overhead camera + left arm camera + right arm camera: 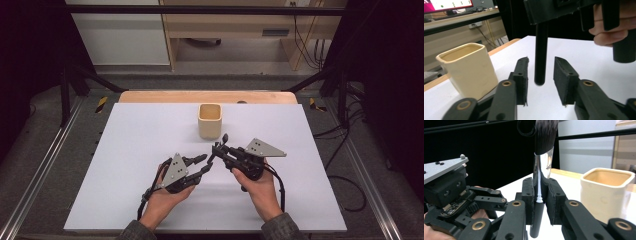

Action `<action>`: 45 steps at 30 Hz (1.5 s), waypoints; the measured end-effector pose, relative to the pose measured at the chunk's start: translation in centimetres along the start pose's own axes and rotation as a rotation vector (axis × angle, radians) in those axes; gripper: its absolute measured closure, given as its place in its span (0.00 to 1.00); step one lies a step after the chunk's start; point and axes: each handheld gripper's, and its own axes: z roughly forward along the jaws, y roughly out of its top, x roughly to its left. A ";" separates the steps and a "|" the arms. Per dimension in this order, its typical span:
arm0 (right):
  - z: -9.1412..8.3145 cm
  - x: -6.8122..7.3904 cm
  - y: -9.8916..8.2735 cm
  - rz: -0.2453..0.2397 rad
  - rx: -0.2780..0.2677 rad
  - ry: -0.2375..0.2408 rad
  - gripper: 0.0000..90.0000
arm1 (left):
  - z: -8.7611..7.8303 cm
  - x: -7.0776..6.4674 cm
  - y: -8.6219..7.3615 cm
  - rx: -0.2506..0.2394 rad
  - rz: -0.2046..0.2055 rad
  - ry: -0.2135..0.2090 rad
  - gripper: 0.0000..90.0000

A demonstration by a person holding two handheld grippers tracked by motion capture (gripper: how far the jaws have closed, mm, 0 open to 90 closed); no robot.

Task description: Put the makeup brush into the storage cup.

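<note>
Brush [539, 182]: upright, clamped in the right gripper; dark bristle head at the top, shiny silver ferrule below it, black handle pointing down toward the bench.
Right gripper [540, 192]: pressed together on the brush, pads pinching at the joint of ferrule and handle (seen clearly in the right gripper view); in the high view [218, 145] held in the person's right hand [260, 185], tips aimed left toward the other gripper.
Left gripper [540, 77]: spread, pads standing clear on either side of the brush handle [540, 55], no contact visible; in the high view [205, 164] resting low in the left hand [165, 192].
Handle end: hanging between the left gripper's pads, just above the bench (rounded black tip).
Cup [209, 120]: cream, squarish, open top, empty as far as visible; standing upright beyond both grippers, near the far middle of the sheet.
Bench [125, 150]: covered by a white sheet, wooden edge showing at the far side.
Relation of grippers: tips close together, near the middle of the bench, in front of the cup.
</note>
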 end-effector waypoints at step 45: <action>3.0 -2.9 3.3 -0.213 0.107 -0.226 0.87 | -7.6 7.2 -2.0 0.025 -0.148 0.217 0.11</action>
